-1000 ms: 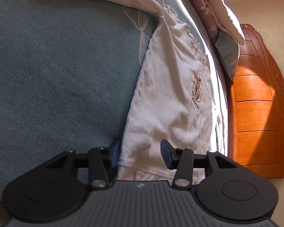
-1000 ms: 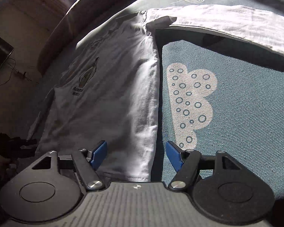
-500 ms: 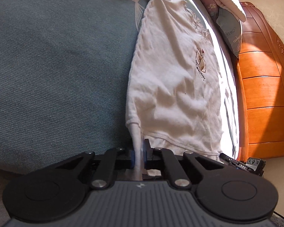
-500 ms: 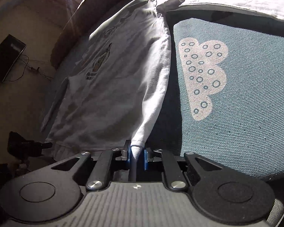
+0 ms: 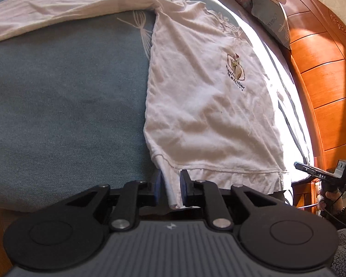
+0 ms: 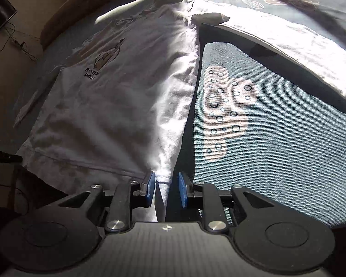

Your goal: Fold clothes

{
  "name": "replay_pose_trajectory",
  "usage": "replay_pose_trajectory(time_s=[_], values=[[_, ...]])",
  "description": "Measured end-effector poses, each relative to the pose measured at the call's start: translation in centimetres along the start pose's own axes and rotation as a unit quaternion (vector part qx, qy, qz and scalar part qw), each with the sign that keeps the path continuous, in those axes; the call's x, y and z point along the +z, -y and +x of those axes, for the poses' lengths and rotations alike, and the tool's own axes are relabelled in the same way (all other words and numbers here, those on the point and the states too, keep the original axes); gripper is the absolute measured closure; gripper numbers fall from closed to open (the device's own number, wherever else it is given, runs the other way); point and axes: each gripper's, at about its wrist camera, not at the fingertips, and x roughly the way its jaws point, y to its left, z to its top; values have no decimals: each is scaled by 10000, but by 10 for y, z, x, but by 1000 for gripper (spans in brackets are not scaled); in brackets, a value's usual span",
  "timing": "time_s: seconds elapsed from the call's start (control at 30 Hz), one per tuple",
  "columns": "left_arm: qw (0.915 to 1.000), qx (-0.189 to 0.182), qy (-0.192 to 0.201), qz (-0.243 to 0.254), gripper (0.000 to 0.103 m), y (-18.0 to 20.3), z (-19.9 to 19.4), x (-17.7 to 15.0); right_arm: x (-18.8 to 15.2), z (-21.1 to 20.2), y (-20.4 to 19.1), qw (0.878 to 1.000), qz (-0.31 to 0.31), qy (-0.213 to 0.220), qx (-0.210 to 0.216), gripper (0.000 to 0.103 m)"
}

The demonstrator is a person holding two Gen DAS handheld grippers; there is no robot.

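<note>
**A:** White long-sleeved shirt [image 5: 203, 106] fills the centre and right of the left wrist view, spread flat on the blue-green bedspread [image 5: 64, 106], chest print up, one sleeve [image 5: 57, 9] stretched across the upper left. How do you think it handles?

**B:** Light, limp cotton, I'd say. It creases easily and sags wherever it isn't held. Not slippery or fragile, but a single-point hold would bunch it.

**A:** So where to take it?

**B:** At the hem corners, low in each frame. The left gripper [image 5: 170, 184] has the folded hem corner between its fingers; the right gripper [image 6: 166, 189] has the other corner.

**A:** Are they clamped?

**B:** No. Both pairs of fingers are opening, and there's a gap on each side of the cloth, so neither is pinching it.

**A:** Anything else nearby?

**B:** An orange wooden headboard [image 5: 323, 87] and pillow [image 5: 269, 18] sit at the upper right of the left view.
</note>
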Motion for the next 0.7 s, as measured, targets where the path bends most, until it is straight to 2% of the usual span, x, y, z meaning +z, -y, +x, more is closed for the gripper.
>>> replay_pose_trajectory(time_s=[0.03,0.07,0.1,0.13,0.17,0.27,0.33,0.43,0.47,0.57,0.6,0.63,0.7], values=[[9997,28,104,211,70,8,-3,8,8,-9,-5,9996,-130,220,-131,53],[9978,67,250,610,61,22,-2,22,16,-17,-11,9984,-256,465,-173,50],[9947,195,334,948,55,37,8,32,25,-21,-19,9967,-385,689,-191,42],[9904,328,412,1282,55,51,19,41,34,-19,-31,9947,-523,865,-157,34],[9846,461,491,1613,55,66,30,50,42,-13,-44,9927,-671,991,-140,30],[9621,847,729,2488,55,100,74,66,58,36,-94,9874,-1181,1030,-205,29],[9527,1072,819,2722,55,110,106,68,61,73,-126,9820,-1551,1013,-364,29],[9477,1275,786,2818,54,109,135,59,55,116,-155,9731,-1914,1093,-673,29],[9450,1284,917,2866,52,106,134,50,52,127,-161,9710,-1984,1090,-764,28],[9413,1312,738,3022,30,102,119,20,31,130,-156,9722,-1967,1001,-789,18],[9402,1362,676,3049,27,100,114,10,22,129,-153,9727,-1961,970,-780,7],[9413,1401,624,3007,26,96,106,-4,12,125,-150,9734,-1962,892,-774,0],[9460,1443,523,2856,22,89,93,-23,-10,115,-147,9704,-2081,927,-796,0]])
